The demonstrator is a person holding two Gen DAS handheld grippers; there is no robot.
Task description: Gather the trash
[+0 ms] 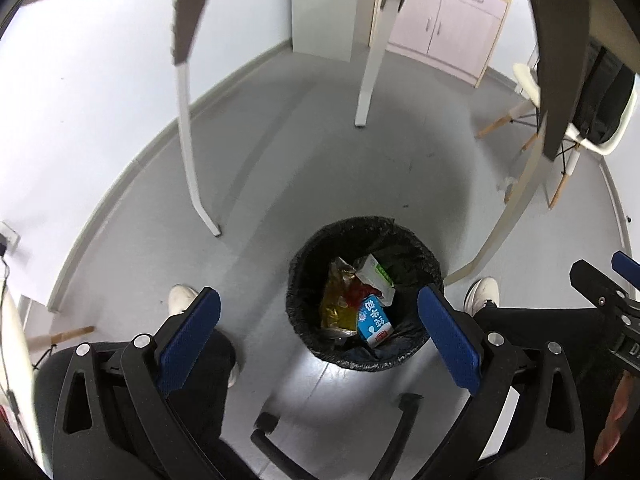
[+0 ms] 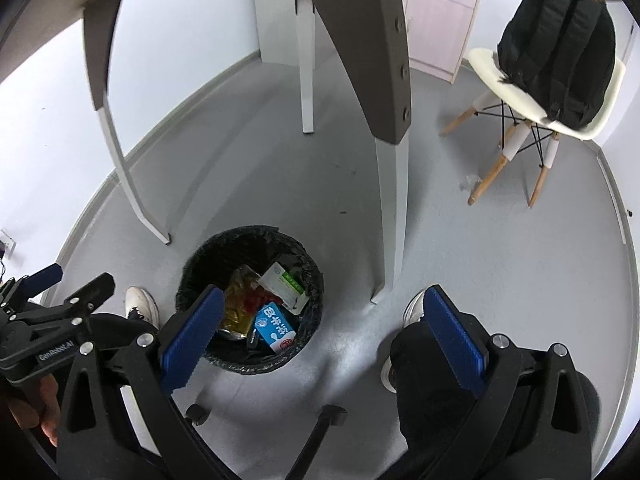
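Observation:
A black trash bin (image 1: 304,280) lined with a black bag stands on the grey floor under the table. Inside lie a blue and white carton (image 1: 374,322), a white and green carton (image 1: 376,278) and a yellow wrapper (image 1: 336,304). My left gripper (image 1: 318,320) hangs open high above the bin, nothing between its blue pads. The right wrist view shows the same bin (image 2: 312,280) and blue carton (image 2: 276,328) at lower left. My right gripper (image 2: 324,332) is open and empty above the floor, right of the bin.
White table legs (image 1: 370,64) (image 2: 390,220) stand around the bin. A white chair (image 2: 532,92) with a black backpack (image 2: 560,48) sits at the right. The person's white shoes (image 1: 182,298) and dark trousers flank the bin. An office chair base (image 1: 332,436) is below.

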